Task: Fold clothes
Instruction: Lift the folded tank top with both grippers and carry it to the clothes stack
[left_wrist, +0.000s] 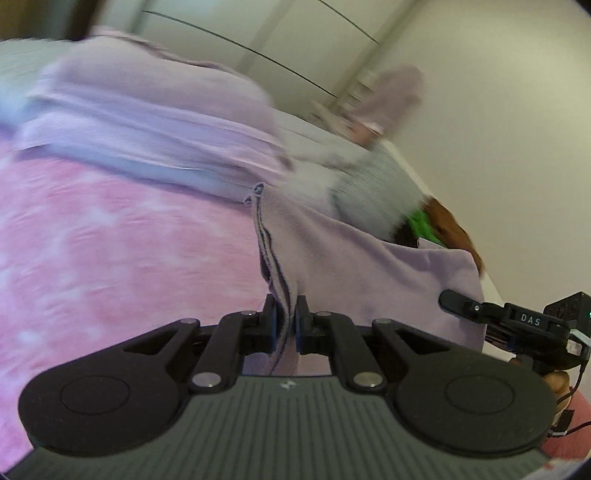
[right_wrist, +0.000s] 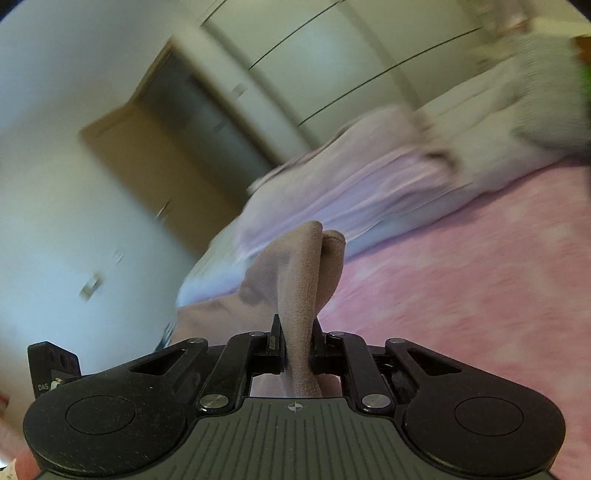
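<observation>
A lilac garment hangs stretched between both grippers above a pink bedspread. My left gripper is shut on a seamed edge of the garment, which runs up from the jaws. In the right wrist view my right gripper is shut on a bunched fold of the same lilac garment. The right gripper's black body shows at the right edge of the left wrist view, beyond the cloth. Both views are blurred by motion.
A stack of folded lilac clothes lies on the bed behind, with a grey knitted piece and something green and brown beside it. White wardrobe doors and a doorway stand beyond the bed.
</observation>
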